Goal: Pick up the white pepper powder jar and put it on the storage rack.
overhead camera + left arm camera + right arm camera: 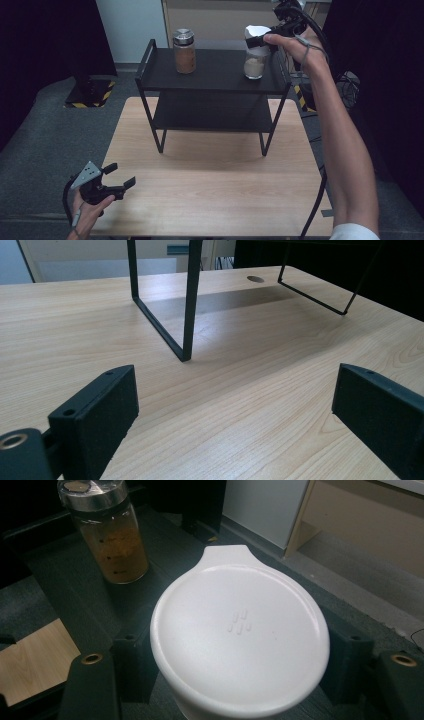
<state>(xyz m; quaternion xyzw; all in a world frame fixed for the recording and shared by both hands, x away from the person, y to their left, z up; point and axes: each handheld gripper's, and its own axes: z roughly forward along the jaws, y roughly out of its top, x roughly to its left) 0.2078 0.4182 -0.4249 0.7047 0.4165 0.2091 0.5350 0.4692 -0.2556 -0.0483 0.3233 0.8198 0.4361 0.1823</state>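
My right tool upper right, clamped on white-lidded jar, my left tool lower left, agape, empty, over tabletop

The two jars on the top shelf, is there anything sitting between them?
No. In the high view the shelf is bare between the brown jar and the white-lidded jar.

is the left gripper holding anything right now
No, the left gripper is held low over the wooden table with its jaws wide apart and nothing between them.
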